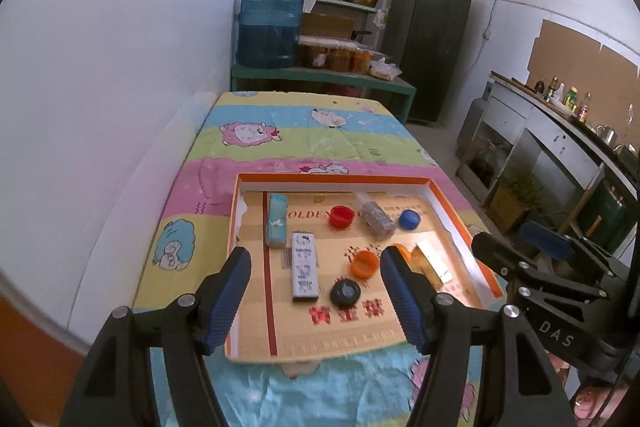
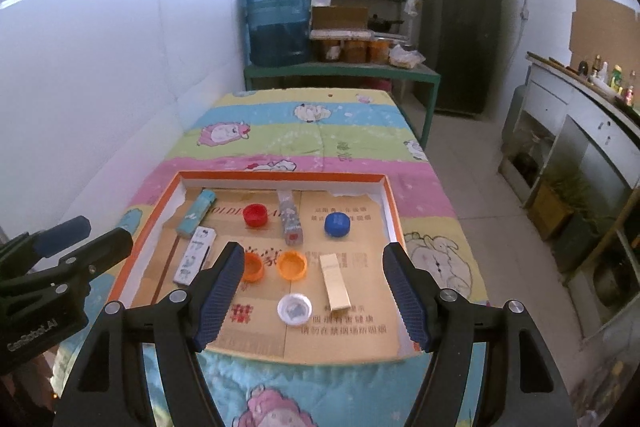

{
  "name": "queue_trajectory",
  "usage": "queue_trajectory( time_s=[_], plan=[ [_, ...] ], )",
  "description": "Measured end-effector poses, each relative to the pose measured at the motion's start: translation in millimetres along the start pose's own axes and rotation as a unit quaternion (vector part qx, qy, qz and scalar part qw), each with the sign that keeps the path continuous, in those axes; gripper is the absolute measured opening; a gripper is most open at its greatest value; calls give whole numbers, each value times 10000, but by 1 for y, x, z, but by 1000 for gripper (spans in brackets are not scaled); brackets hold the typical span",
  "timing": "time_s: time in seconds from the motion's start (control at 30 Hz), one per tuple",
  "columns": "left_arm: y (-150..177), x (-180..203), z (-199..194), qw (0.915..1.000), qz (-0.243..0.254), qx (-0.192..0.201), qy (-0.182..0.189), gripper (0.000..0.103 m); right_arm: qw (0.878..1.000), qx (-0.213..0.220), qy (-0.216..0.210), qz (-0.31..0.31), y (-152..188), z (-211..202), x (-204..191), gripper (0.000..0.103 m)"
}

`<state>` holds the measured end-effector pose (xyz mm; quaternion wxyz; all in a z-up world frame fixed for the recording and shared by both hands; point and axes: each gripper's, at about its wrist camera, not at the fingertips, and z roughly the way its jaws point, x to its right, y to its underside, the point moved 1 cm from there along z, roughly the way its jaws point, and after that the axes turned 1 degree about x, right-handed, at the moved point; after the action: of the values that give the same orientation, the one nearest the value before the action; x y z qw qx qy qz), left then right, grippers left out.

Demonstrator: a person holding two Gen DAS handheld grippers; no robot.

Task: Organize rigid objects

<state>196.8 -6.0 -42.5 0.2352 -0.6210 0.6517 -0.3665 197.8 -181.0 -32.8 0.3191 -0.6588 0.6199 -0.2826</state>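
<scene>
Caps (image 2: 256,215) red/blue/orange/white | tray (image 2: 280,178) orange-rimmed | both grippers empty

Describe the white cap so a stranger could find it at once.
Start at the orange-rimmed tray on the cartoon cloth. The white cap lies near its front edge, below the two orange caps and left of the gold box. It is the only white cap, lying open side up.

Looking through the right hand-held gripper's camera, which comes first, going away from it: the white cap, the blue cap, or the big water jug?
1. White cap, just ahead of the right hand-held gripper, at the tray's near end.
2. Blue cap, farther up the tray, right side.
3. Water jug, beyond the table.
</scene>
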Motion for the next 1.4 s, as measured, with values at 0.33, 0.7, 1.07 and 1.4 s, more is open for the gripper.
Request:
queue_trajectory(
  time_s=[0.33,0.7,1.07,1.4],
  plan=[
    [22,13,-57,9997,18,256,-53,67,9996,281,93,18,21,-61,-6,73],
    [45,21,-114,9973,-12,633,-363,66,9978,650,93,87,41,-130,-14,73],
    [61,27,-156,9945,73,945,-450,66,9952,956,199,110,62,-181,-20,73],
    [73,19,-171,9929,3,959,-699,60,9946,1022,140,138,73,-193,-27,73]
  ],
)
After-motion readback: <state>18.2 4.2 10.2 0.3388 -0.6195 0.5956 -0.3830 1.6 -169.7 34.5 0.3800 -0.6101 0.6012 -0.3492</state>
